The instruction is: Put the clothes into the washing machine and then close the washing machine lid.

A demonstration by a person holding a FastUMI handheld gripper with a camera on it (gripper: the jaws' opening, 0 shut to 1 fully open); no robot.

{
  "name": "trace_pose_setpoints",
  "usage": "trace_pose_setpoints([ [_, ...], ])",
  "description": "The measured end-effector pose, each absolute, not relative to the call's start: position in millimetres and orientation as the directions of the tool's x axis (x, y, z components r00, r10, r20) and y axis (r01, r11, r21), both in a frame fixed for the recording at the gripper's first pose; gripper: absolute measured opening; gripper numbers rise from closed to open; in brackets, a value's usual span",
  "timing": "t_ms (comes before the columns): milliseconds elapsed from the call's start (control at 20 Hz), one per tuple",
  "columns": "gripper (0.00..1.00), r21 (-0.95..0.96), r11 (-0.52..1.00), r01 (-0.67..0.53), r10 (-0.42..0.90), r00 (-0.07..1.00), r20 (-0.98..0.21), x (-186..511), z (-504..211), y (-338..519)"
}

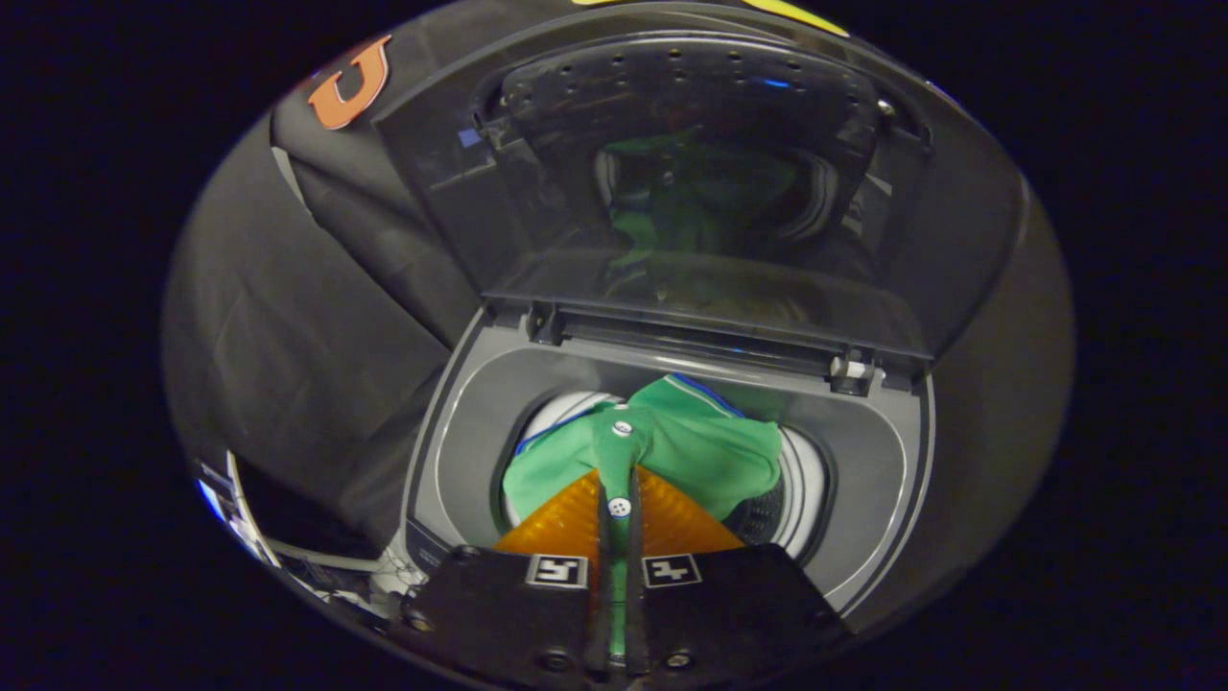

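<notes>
We look down along the gripper [619,480] into an open top-loading washing machine [892,480]. Its two fingers [566,523] stand almost together, with only a thin slit between them, and a fold of a green polo shirt [710,451] is pinched in that slit. A strip of the green cloth runs back between the fingers towards us. Two white buttons [620,506] sit on the placket, one right at the fingertips, the other a little beyond them.

The rest of the shirt spreads out just ahead of the fingers, bunched over the mouth of the drum [801,485]. A blue and white trim shows along its collar edge at the far side. The ribbed white drum rim is visible to either side of the cloth, and perforated metal shows to the right of the fingers.

The washing machine lid [480,211] stands raised beyond the shirt, hinged at the far edge of the opening. Its dark glossy panel carries a dim green reflection of the shirt.
</notes>
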State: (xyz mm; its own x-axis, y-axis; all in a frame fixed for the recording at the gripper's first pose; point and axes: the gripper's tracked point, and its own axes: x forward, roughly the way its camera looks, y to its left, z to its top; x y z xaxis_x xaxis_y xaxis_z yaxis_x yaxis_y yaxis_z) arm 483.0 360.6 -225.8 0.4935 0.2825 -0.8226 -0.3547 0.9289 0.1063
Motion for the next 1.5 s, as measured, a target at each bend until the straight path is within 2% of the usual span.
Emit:
trace_pose_setpoints([
  [200,1.0,0.073,0.909,-0.41,0.302,0.528,-0.794,478,-208,365],
  [350,1.0,0.085,0.871,-0.484,0.399,0.594,-0.699,476,-160,380],
  [600,1.0,0.121,0.804,-0.583,0.561,0.674,-0.481,483,-28,409],
  [800,1.0,0.11,0.842,-0.528,0.529,0.769,-0.36,538,52,398],
  [950,1.0,0.056,0.907,-0.417,0.406,0.834,-0.373,602,50,373],
  [1150,1.0,0.089,0.958,-0.272,0.282,0.838,-0.467,655,16,352],
  [1350,1.0,0.101,0.973,-0.208,0.23,0.821,-0.523,675,-10,349],
  [1500,1.0,0.07,0.978,-0.198,0.205,0.829,-0.521,680,-16,348],
])
